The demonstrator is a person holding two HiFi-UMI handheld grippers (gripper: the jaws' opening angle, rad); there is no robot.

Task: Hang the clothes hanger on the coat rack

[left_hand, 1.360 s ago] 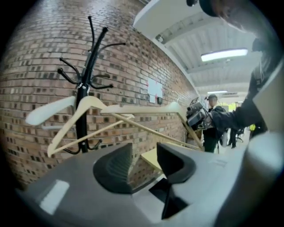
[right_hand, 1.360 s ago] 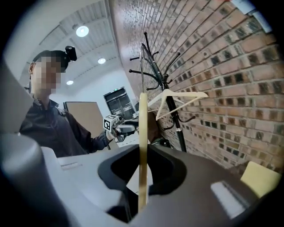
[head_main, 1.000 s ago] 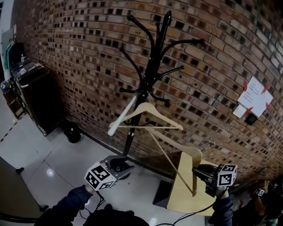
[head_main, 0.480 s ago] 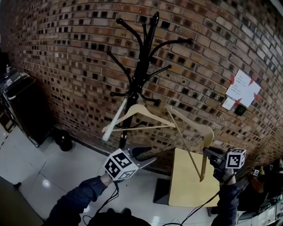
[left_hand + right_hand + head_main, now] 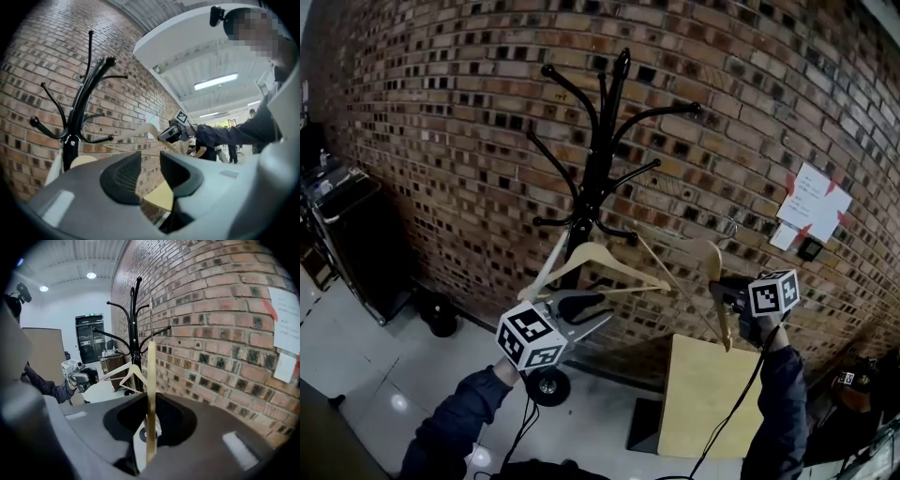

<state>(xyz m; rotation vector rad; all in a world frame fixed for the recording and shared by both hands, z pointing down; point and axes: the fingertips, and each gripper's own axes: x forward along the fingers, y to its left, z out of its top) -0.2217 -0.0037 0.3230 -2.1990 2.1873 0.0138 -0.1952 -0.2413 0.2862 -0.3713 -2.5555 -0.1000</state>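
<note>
Between the jaws of the right gripper (image 5: pixel 151 405) a wooden hanger (image 5: pixel 711 258) is clamped by one arm and shows edge-on in that gripper's view. It is held up in the air to the right of the black coat rack (image 5: pixel 598 169), close to the brick wall (image 5: pixel 441 141) and on no hook yet. The left gripper (image 5: pixel 150 161) is raised in front of the rack's pole; its jaws are closing with nothing between them. Just above it, a second hanger (image 5: pixel 595 250) hangs from a low hook.
</note>
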